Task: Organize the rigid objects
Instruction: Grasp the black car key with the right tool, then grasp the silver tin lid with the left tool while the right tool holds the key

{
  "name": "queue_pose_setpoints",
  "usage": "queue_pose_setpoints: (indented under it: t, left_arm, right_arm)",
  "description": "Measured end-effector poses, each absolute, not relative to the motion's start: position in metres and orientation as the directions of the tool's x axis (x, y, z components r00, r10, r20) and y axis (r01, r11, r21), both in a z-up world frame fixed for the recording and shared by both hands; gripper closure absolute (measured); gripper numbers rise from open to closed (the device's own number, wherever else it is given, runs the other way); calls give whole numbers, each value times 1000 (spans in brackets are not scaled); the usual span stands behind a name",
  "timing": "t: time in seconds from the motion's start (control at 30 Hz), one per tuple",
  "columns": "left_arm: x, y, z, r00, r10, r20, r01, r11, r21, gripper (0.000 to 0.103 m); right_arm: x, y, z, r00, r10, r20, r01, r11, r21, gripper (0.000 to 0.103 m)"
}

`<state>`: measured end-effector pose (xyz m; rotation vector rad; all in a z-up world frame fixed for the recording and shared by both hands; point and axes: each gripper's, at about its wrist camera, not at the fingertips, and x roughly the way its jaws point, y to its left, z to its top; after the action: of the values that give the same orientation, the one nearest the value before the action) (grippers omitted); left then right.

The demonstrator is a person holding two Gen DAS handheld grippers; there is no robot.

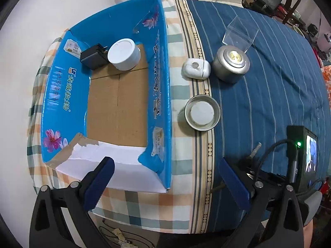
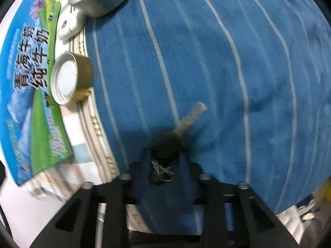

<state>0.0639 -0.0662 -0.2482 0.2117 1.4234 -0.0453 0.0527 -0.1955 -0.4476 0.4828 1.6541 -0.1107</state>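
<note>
A black-headed brush (image 2: pixel 165 146) is being gripped between the closed right gripper (image 2: pixel 164 159), while the left gripper (image 1: pixel 165 175) is being held wide open and empty beside the box (image 1: pixel 161 95).

The bench (image 1: pixel 269 86) is covered by two cloths: a blue striped cloth (image 1: pixel 279 103) on the right and a checked cloth (image 1: pixel 180 95) on the left, joined along a patterned border. An open blue box (image 1: pixel 58 95) is set on the checked cloth. Just beside its right wall, a white case (image 1: pixel 196 68) and a shallow metal lid (image 1: pixel 202 112) are laid on the border, the lid nearer. A round metal tin (image 1: pixel 230 63) is placed on the blue cloth, touching or nearly touching the case. A clear stand (image 1: pixel 241 34) is seen just behind the tin.
</note>
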Motion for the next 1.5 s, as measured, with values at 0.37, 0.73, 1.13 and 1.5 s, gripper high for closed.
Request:
queue_pose_setpoints:
  t: [0.37,0.73,1.13,1.5]
  left_arm:
    - [67,-126,-274,107,-66,-992,71,996,-59,0]
    - [31,-79,-257,123,-42,-991,-29,999,-46,1]
    - [19,-81,-264,127,-33,-991,-44,998,-39,1]
    - [71,-124,-330,43,-19,-999,-281,959,-30,1]
  right_arm:
    - [39,-285,-428,-21,207,-978,398,899,182,103]
    - [30,-242,-433,-31,420,-907,377,845,379,36]
    - [5,-209,-419,-16,182,-983,323,932,167,96]
    - [18,-279,-400,57,161,-985,394,903,170,96]
